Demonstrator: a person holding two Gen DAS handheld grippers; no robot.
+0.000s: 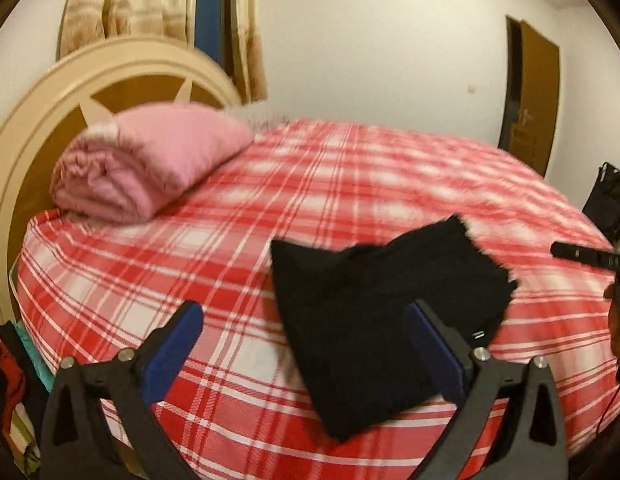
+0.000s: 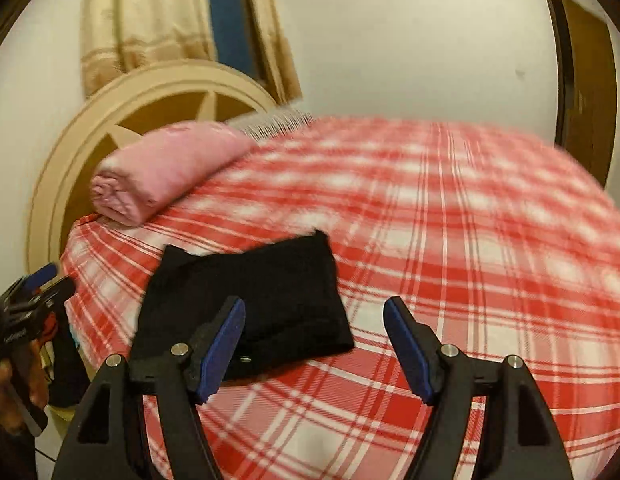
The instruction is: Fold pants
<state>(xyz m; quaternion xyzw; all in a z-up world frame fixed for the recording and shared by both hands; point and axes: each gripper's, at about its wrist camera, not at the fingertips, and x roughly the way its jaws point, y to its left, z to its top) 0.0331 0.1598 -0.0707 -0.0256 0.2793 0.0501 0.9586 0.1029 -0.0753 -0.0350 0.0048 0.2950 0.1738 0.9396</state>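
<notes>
The black pants lie folded into a compact bundle on the red plaid bed; they also show in the right wrist view. My left gripper is open and empty above the bed, with the bundle ahead between its fingers, nearer the right one. My right gripper is open and empty, its left finger in front of the bundle's near edge. Each gripper shows at the other view's edge: the right one, the left one.
A folded pink blanket lies by the round headboard at the far left of the bed. Curtains hang behind it. A brown door stands at the right. Clothes are piled beside the bed at lower left.
</notes>
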